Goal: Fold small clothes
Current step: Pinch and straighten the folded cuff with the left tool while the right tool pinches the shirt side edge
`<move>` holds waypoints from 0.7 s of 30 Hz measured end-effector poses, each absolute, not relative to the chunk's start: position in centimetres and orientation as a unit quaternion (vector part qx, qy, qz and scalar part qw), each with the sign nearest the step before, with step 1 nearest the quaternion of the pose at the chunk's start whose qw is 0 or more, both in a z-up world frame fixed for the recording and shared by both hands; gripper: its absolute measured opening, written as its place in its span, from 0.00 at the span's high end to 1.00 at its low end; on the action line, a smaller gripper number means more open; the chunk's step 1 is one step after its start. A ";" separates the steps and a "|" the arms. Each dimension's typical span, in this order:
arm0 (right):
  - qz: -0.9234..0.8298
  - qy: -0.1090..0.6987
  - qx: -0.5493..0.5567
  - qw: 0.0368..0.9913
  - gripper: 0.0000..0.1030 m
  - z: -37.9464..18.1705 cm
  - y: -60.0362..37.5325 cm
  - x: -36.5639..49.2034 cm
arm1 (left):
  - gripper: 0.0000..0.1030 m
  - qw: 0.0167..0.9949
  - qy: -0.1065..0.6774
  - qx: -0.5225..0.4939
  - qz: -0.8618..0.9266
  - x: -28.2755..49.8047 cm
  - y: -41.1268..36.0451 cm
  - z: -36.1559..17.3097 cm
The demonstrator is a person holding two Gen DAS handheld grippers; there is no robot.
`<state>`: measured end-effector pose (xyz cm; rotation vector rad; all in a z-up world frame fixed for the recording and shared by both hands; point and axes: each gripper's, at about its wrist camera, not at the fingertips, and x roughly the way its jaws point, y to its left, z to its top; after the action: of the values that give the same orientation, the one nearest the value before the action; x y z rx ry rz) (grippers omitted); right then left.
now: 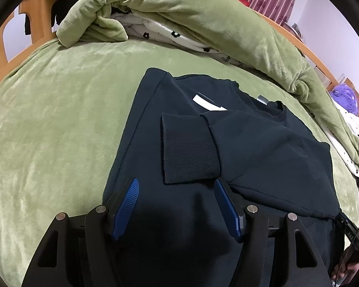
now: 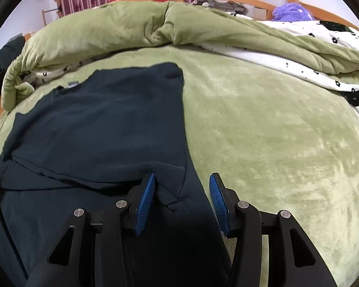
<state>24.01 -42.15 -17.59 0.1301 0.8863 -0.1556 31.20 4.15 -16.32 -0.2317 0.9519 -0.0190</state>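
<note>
A dark sweater [image 1: 169, 143] is lying partly folded on a green bed [image 1: 60, 110], with two grippers hovering over its near end.

The sweater is lying flat in the middle of the bed, collar [image 1: 272, 110] pointing away, one sleeve folded across the chest so that its ribbed cuff [image 1: 189, 148] is resting on top. The left gripper [image 1: 177, 184] is hanging over the lower body of the sweater, its blue pads standing apart with nothing pressed between them. The right gripper [image 2: 181, 179] is poised at the sweater's right edge, its jaws also apart; a fold of dark cloth is sitting between the pads, but they are not squeezing it. A rumpled green quilt [image 2: 122, 31] is bunched along the far side of the bed.
</note>
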 end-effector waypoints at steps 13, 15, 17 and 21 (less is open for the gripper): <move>-0.050 0.405 0.070 0.910 0.56 -18.2 -42.1 25.4 | 0.87 0.875 0.470 -0.116 -0.019 34.2 3.2 -18.3; -0.042 0.397 0.078 0.914 0.67 -18.0 -42.4 25.5 | 0.90 0.882 0.459 -0.103 -0.019 34.0 3.0 -17.9; -0.034 0.383 0.092 0.919 0.72 -17.6 -42.9 25.3 | 0.91 0.891 0.440 -0.111 -0.024 33.5 3.2 -16.9; -0.047 0.373 0.102 0.921 0.80 -17.0 -43.7 25.2 | 0.94 0.907 0.401 -0.123 -0.037 32.7 3.8 -13.7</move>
<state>25.23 -43.71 -16.99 0.2092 0.7665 -0.0974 32.72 3.78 -13.70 -0.2543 0.8280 -0.0756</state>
